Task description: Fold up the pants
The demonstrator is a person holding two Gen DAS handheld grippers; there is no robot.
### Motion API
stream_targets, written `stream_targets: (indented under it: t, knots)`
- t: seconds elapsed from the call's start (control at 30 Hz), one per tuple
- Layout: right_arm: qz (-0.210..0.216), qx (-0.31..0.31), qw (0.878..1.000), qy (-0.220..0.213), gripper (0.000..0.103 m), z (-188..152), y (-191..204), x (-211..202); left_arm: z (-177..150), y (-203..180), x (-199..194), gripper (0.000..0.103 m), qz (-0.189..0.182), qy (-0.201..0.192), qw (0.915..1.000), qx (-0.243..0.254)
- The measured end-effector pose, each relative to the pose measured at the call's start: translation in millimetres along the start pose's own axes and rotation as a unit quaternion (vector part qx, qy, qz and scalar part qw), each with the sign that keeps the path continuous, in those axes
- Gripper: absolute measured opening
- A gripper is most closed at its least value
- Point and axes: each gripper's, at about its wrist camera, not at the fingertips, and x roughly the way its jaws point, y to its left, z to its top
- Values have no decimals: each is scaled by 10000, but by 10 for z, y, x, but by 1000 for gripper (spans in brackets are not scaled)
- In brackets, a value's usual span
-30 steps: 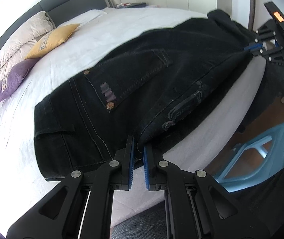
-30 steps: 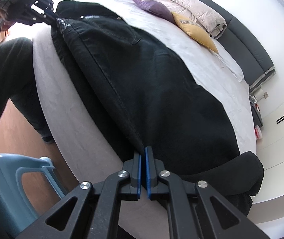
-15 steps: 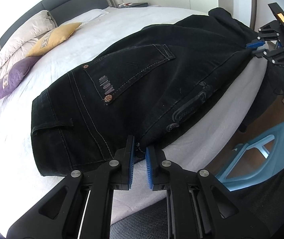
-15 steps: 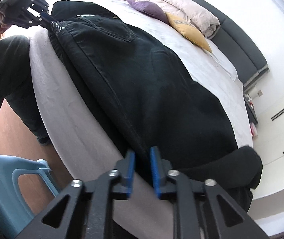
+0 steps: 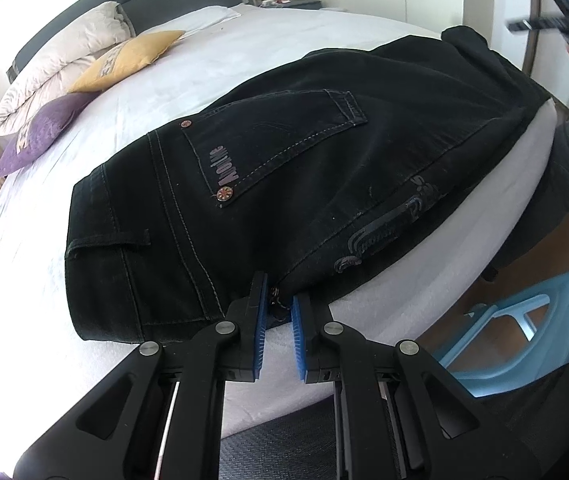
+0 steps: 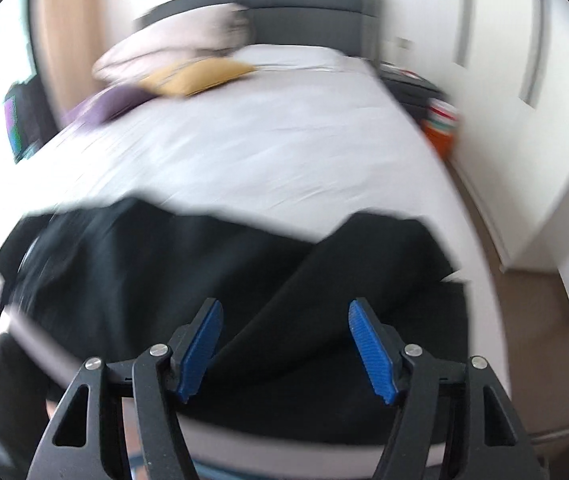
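The left gripper (image 5: pixel 277 306) is nearly closed, its blue pads (image 5: pixel 259 316) pinching the near edge of the black pants (image 5: pixel 324 168), which spread away from the fingertips across the white bed (image 5: pixel 244 64), back pocket up. The far leg ends run out of sight over the mattress edge at upper right. The right gripper (image 6: pixel 284 312) has its jaws opening wide with nothing pressed between them; the pants (image 6: pixel 172 264) lie beyond and beneath its tips. That view is badly motion-blurred, so folds and seams cannot be made out.
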Motion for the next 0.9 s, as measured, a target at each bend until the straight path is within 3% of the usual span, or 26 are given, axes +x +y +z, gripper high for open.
stream_targets:
  t: [0.1,0.23,0.53,0.57,0.67,0.7,0.8,0.9]
  knots:
    - [-247,555,9981,91,69,390,-332,220,-7,-2,-1,11,7,9,10000,-99]
    - [-512,1119,9881,920,69,745,-504,752,12,-17,10,11,86,31,9998,-179]
    - [-1538,686,9669,1917,68,935,-242,1662,48,-5,41,12,89,-51,9995,-305]
    - [-1563,674,9651,1990,64,923,-250,1724,48,-5,39,12,87,-58,9995,-310]
    - [-1527,671,9614,2189,30,880,-286,1839,42,-7,31,12,98,-72,9994,-309]
    - [-1467,681,9622,2190,24,864,-290,1834,41,-9,29,12,109,-78,9994,-314]
    - [-1367,677,9670,2039,10,828,-356,1733,24,-10,25,12,132,-99,9993,-345]
    - [-1216,845,9737,1732,8,799,-484,1525,23,-17,23,12,154,-85,9993,-334]
